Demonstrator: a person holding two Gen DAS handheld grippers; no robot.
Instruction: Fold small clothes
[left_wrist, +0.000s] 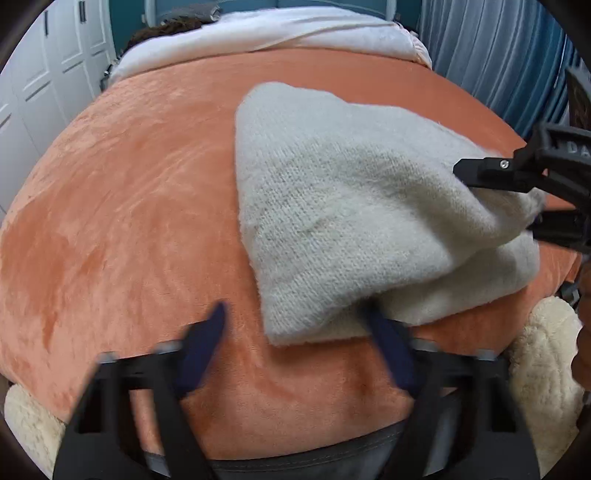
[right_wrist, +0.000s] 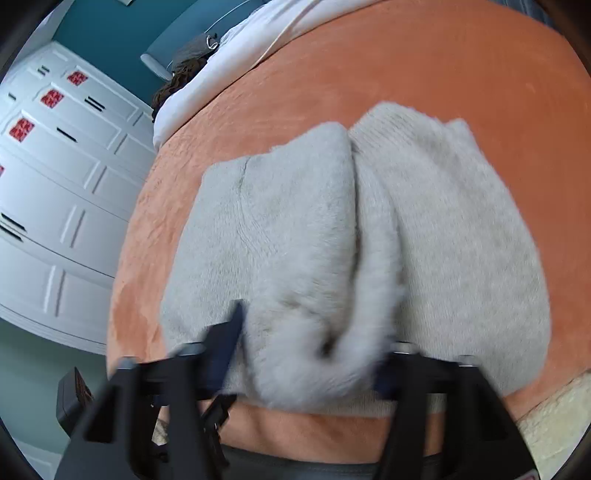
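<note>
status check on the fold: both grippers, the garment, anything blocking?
Left gripper open, one finger tucked under the grey knit garment. Right gripper pinching a bunched fold of it. Garment part-folded on the orange blanket. Nothing in the way.

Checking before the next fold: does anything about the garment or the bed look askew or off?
The grey knit garment is not lying flat: a thick fold bunches up between the right gripper pads, leaving a ridge. Nothing looks torn or spilled on the orange blanket.
</note>
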